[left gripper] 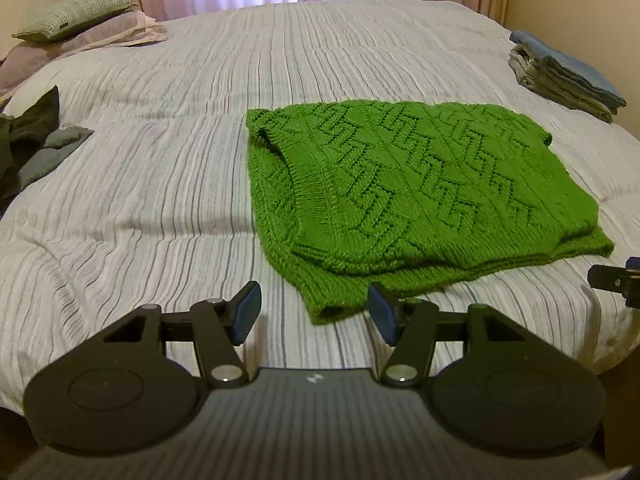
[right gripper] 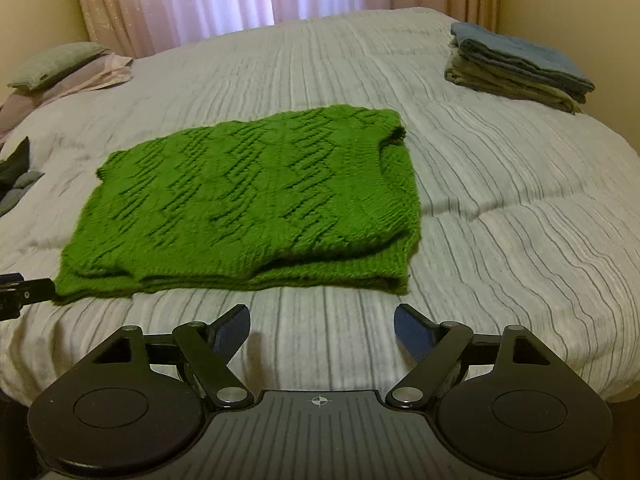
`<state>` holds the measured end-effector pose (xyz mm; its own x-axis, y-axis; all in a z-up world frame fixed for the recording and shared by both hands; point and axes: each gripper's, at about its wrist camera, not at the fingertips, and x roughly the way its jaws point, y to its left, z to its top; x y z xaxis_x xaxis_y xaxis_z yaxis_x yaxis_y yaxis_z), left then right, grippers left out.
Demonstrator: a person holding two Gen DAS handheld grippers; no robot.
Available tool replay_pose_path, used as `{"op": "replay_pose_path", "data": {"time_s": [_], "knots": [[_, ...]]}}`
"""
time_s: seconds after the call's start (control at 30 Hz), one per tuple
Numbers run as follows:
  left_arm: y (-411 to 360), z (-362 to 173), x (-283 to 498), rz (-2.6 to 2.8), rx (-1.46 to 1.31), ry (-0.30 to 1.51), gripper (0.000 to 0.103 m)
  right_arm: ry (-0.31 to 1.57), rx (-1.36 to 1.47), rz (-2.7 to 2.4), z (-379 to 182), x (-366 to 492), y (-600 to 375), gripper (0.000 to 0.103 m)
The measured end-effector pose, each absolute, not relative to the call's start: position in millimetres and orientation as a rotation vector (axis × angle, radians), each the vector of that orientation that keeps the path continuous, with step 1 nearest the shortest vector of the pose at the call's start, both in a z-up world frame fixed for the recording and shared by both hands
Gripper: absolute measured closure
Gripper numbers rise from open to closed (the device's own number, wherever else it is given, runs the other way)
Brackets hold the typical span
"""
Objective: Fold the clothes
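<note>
Lying folded on the bed [left gripper: 160,184], the sweater [left gripper: 404,196] ran crosswise just ahead of both grippers; left gripper [left gripper: 314,312] nearer its hem, right gripper [right gripper: 322,330] back, both wide open, empty.

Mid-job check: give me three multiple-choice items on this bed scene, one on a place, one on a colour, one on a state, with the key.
1. Where is the stack of folded clothes?
A. far right of the bed
B. on the pillow
C. on the sweater

2. What colour is the knit sweater?
A. blue
B. green
C. red

3. How do the left gripper and right gripper stand?
A. both shut on the sweater
B. one open, one shut
C. both open, holding nothing

Key: 1 A, it sits near the bed's far right edge. 2 B, plainly green in both views. 3 C, jaws spread, with bedding between them.
</note>
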<state>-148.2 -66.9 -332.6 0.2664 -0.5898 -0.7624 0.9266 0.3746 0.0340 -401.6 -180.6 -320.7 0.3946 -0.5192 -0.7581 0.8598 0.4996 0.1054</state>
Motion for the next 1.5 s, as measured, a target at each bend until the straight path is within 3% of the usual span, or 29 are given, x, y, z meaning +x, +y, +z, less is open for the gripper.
{"op": "replay_pose_path", "data": {"time_s": [0.6, 1.5], "knots": [[-43.0, -326.9, -159.7, -1.091, 0.548, 0.700, 0.048, 0.719, 0.544, -0.933, -318.7, -406.0, -163.7, 0.021], [-71.6, -344.4, -150.9, -1.113, 0.588, 0.751, 0.047, 0.734, 0.586, -0.962, -327.3, -410.4, -195.7, 0.021]]}}
